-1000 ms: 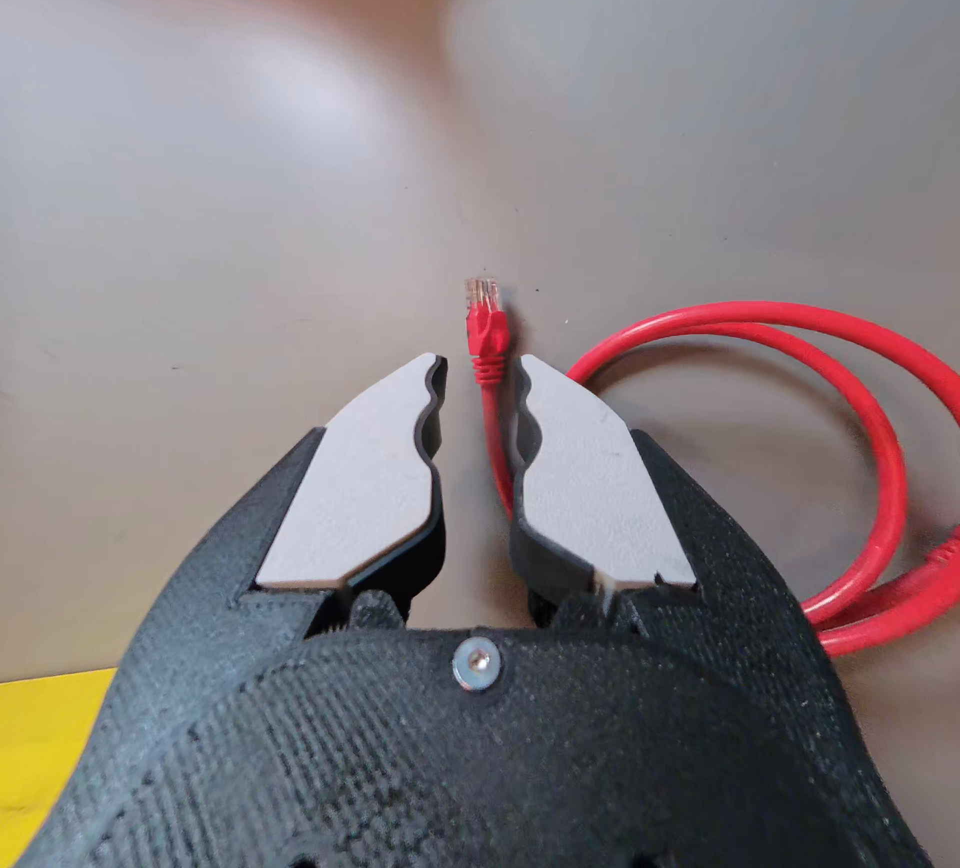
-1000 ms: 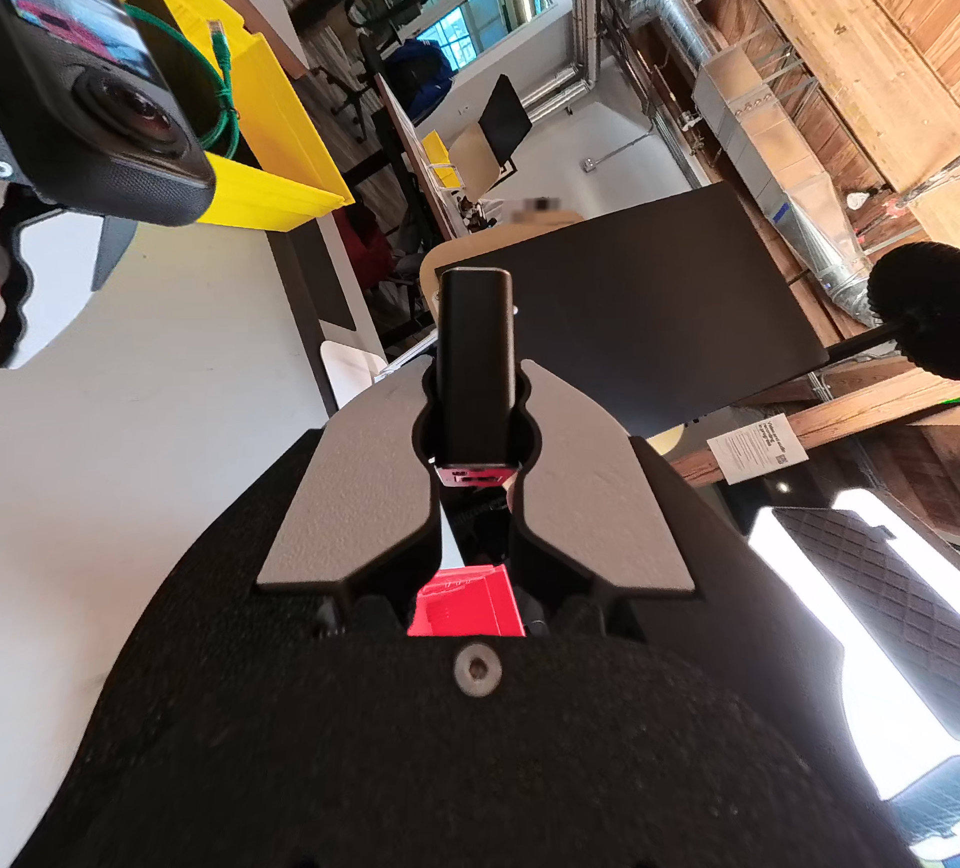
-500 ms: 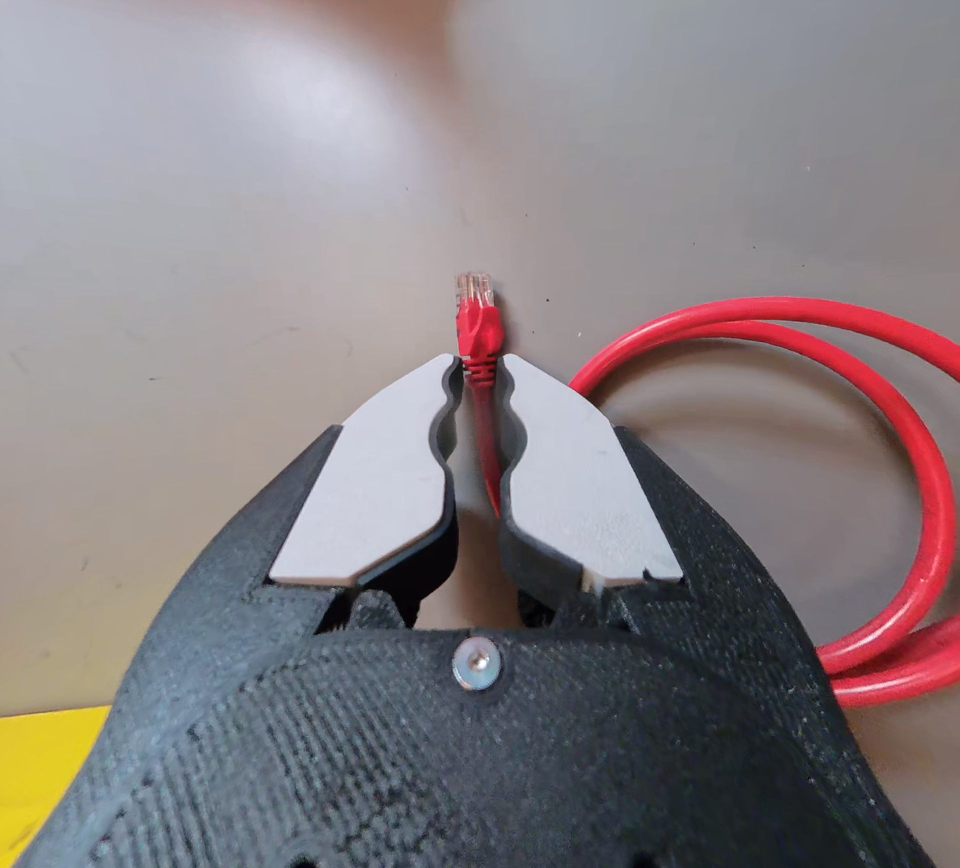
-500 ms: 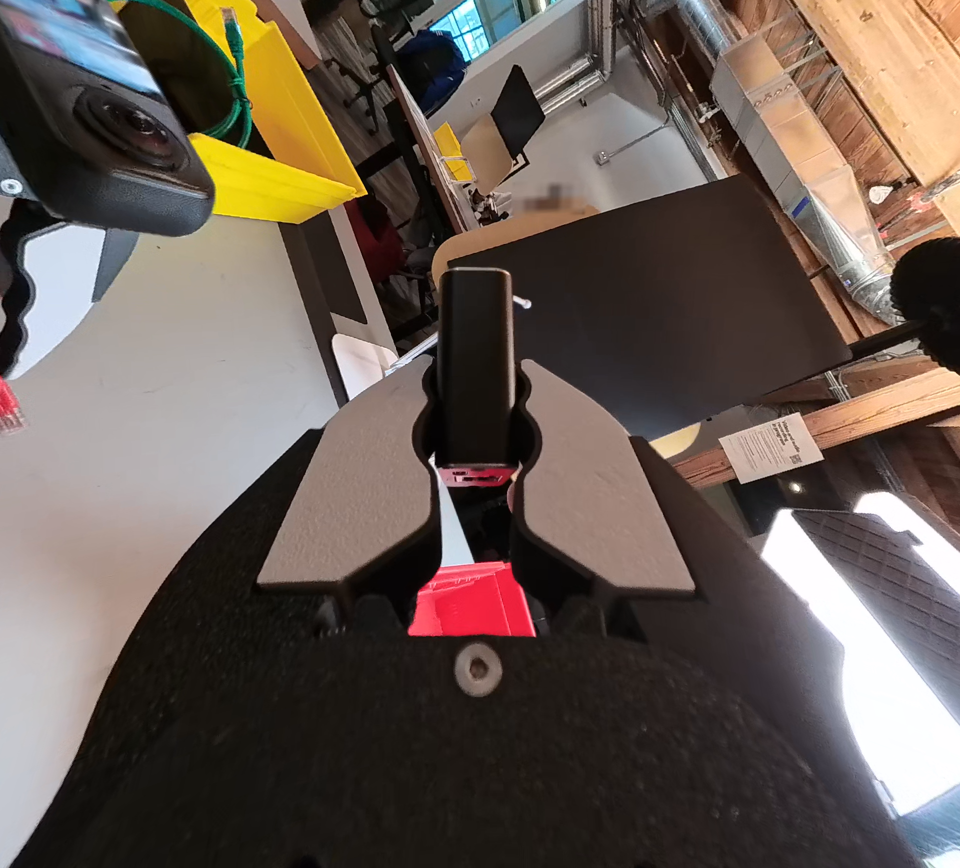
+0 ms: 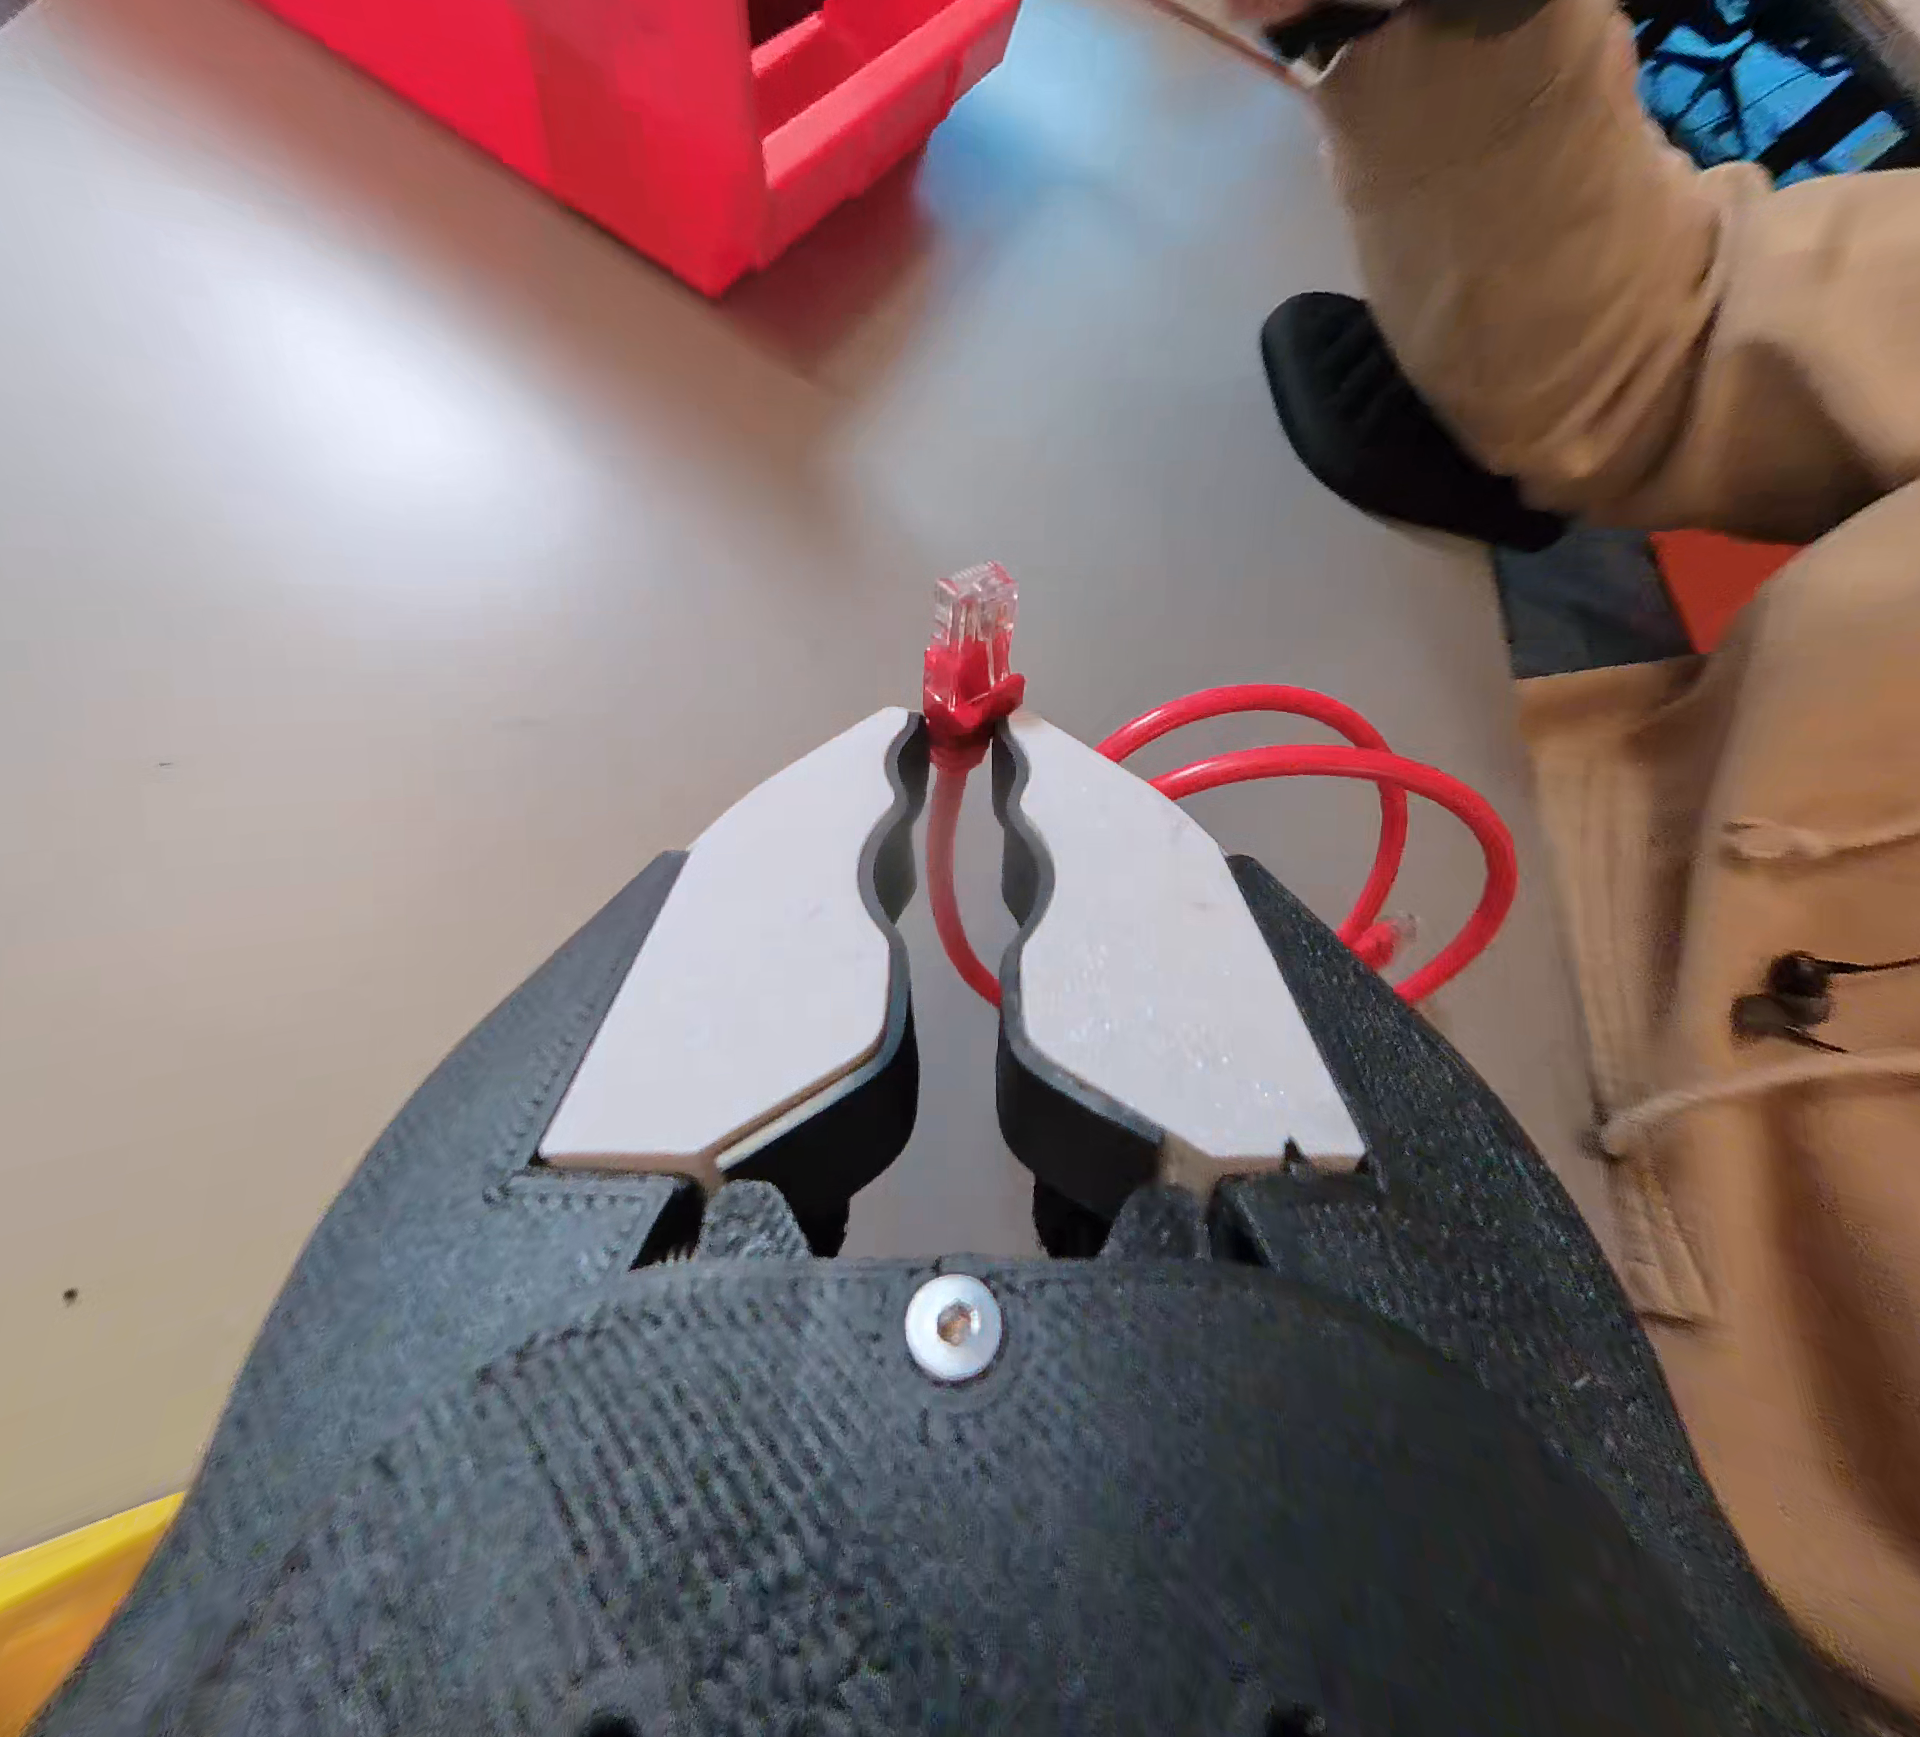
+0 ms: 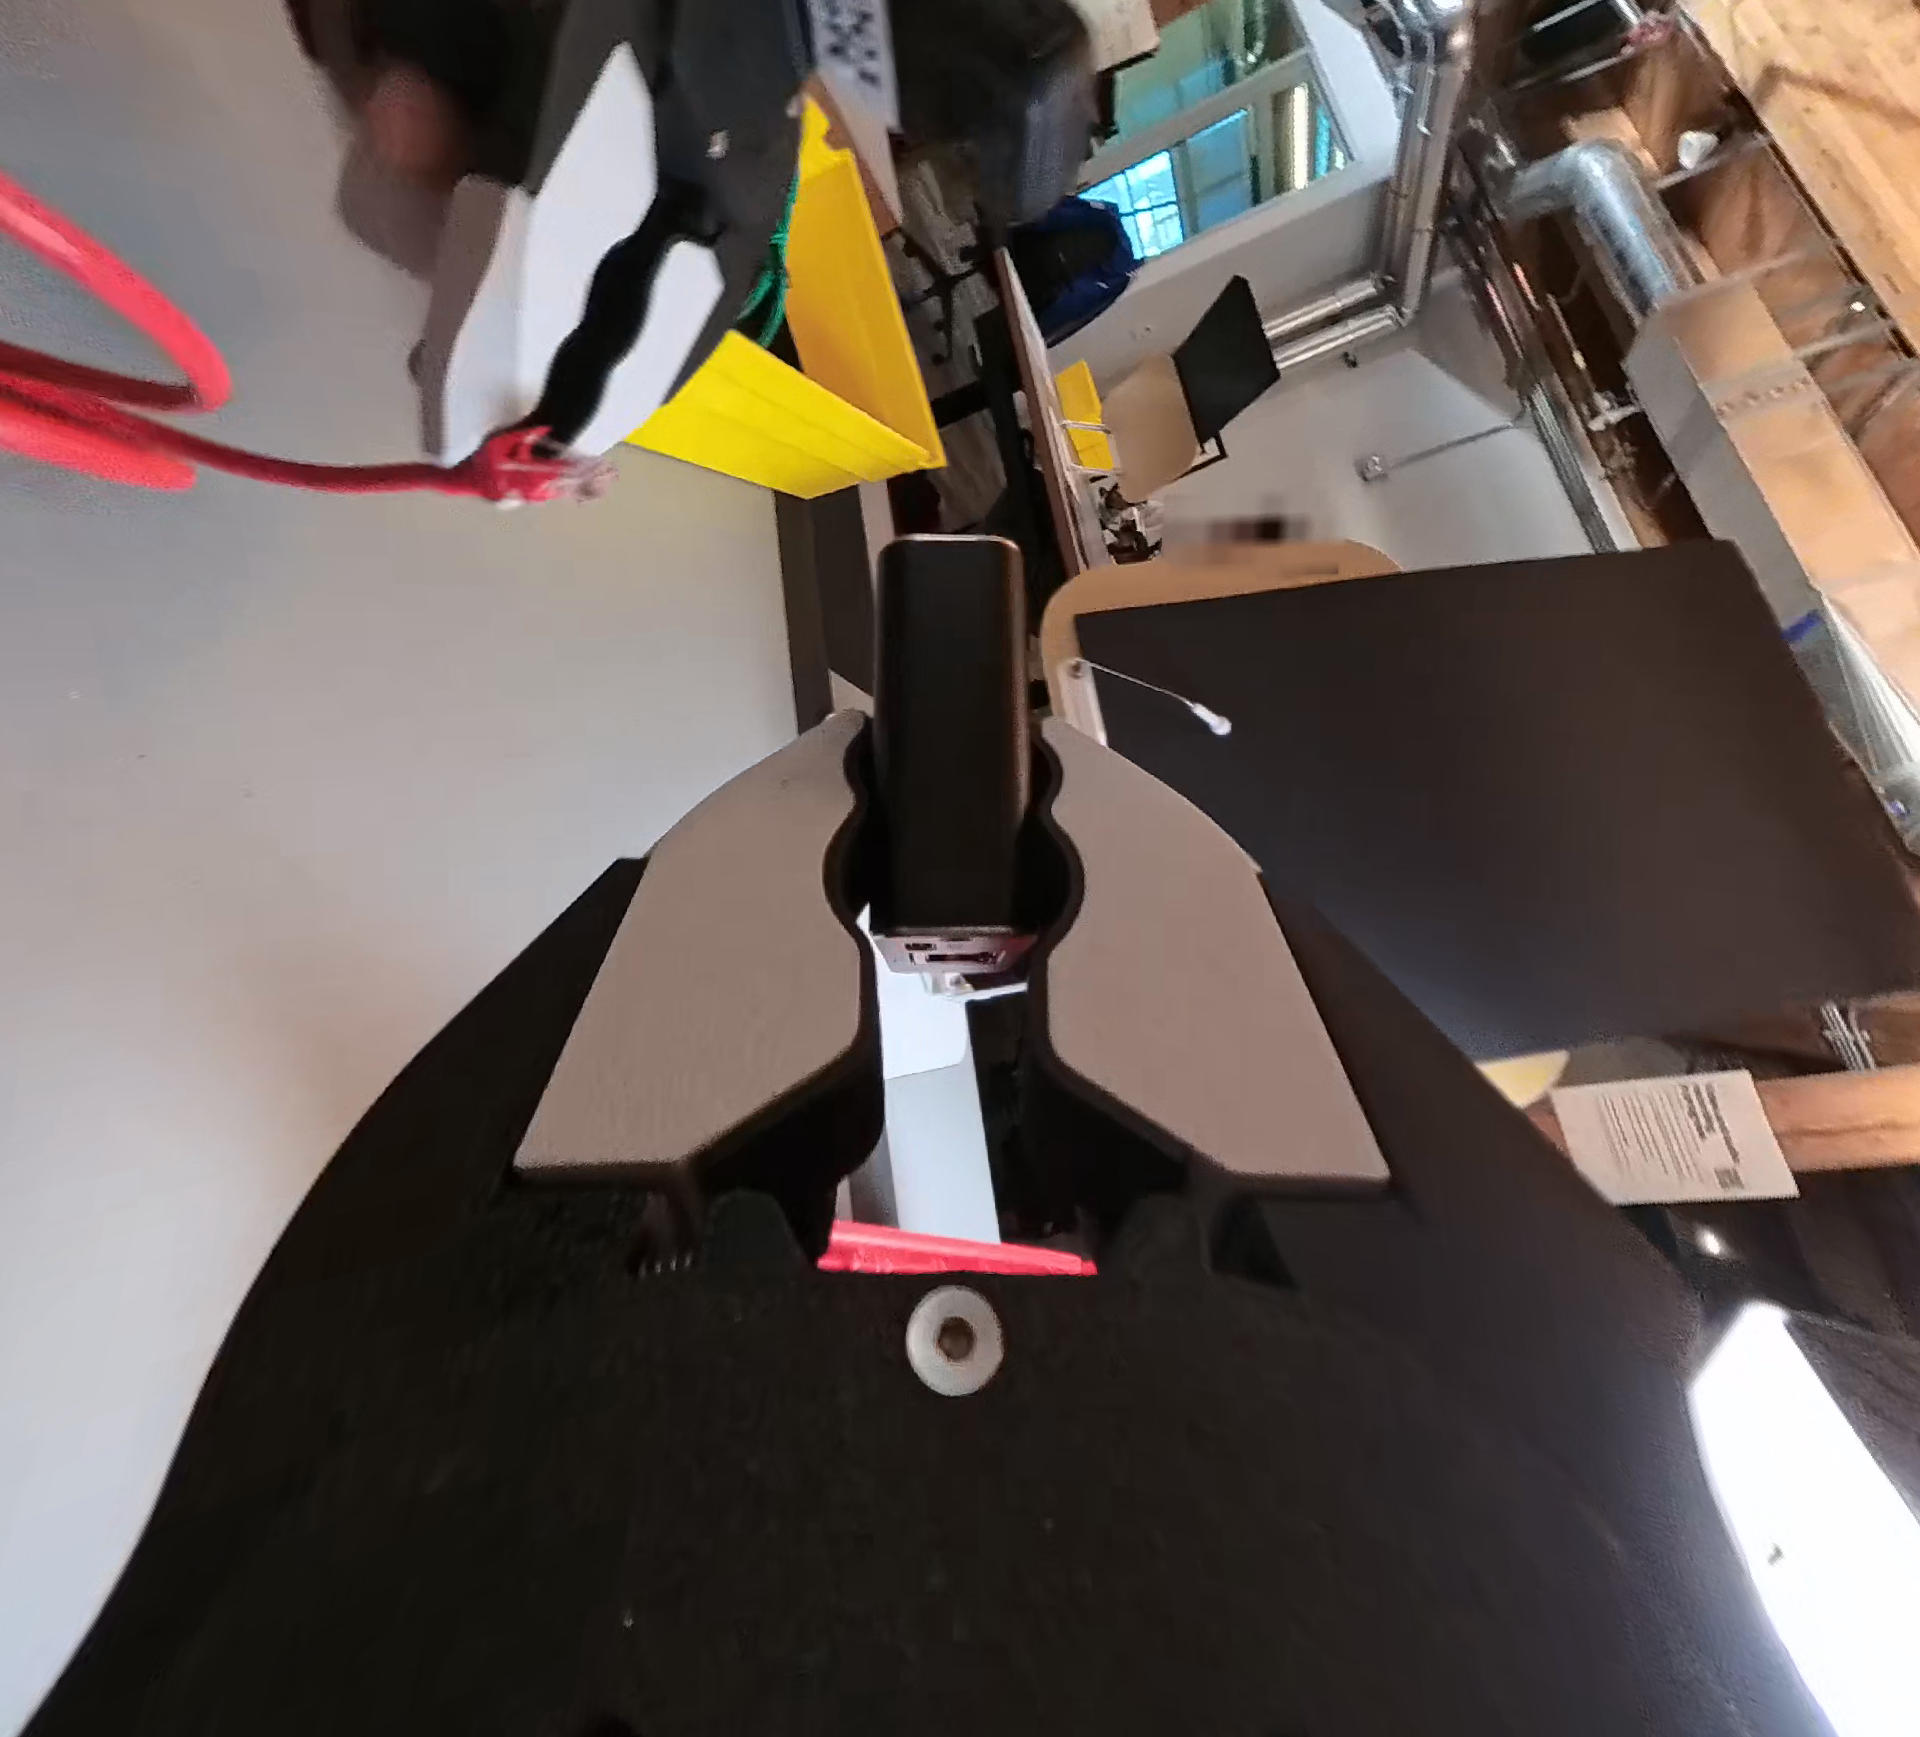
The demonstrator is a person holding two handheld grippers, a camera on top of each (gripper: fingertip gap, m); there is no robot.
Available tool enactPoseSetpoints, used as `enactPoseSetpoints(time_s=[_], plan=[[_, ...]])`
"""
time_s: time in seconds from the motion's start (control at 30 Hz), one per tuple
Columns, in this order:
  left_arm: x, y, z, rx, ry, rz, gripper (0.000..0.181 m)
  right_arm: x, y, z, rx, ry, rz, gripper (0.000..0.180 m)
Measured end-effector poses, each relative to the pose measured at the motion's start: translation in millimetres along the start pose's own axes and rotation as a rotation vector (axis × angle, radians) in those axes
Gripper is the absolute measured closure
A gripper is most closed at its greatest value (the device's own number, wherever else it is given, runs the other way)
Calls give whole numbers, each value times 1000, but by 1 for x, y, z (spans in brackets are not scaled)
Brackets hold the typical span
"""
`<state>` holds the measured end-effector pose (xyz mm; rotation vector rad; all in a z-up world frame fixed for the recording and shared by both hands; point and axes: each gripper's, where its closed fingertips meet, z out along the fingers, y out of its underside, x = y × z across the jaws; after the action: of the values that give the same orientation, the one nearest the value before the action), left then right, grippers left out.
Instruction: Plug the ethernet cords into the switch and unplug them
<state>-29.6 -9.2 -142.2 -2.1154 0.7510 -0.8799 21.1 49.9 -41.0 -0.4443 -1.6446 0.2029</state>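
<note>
My left gripper [image 5: 958,731] is shut on the red ethernet cord [image 5: 1455,814] just behind its clear plug [image 5: 971,617], which sticks out past the fingertips and is lifted off the grey table [image 5: 364,544]. The rest of the cord trails in loops to the right. My right gripper [image 6: 948,742] is shut on the black switch [image 6: 945,731], a slim box held on edge with its metal port end toward the camera. The right wrist view also shows the left gripper [image 6: 561,440] at the upper left, holding the red plug [image 6: 540,474] out over the table.
A red bin [image 5: 623,25] stands at the far left of the table. A yellow bin [image 6: 831,378] holding a green cable stands near the table edge. A person in a tan coat [image 5: 1558,285] is at the right. A black board [image 6: 1455,804] stands beyond the table. My right fingertips sit around 12 centimeters from my left ones.
My left pads closed on the red cord behind its plug, then lifted it off the table and swung it toward the right gripper. The right gripper kept hold of the switch.
</note>
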Motion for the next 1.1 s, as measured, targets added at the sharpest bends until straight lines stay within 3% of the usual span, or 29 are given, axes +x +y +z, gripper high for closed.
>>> enactPoseSetpoints(time_s=[0.33,0.7,0.87,1.1], plan=[[18,20,11,-146,98,-13,169,-80,-9,32,25,-185,-134,153],[26,53,33,-330,198,-33,169,-140,-4,13,55,-275,-255,154],[33,68,34,-410,246,-5,169,-153,-14,13,80,-301,-286,154],[21,67,35,-361,208,13,169,-157,-9,17,44,-304,-295,154]])
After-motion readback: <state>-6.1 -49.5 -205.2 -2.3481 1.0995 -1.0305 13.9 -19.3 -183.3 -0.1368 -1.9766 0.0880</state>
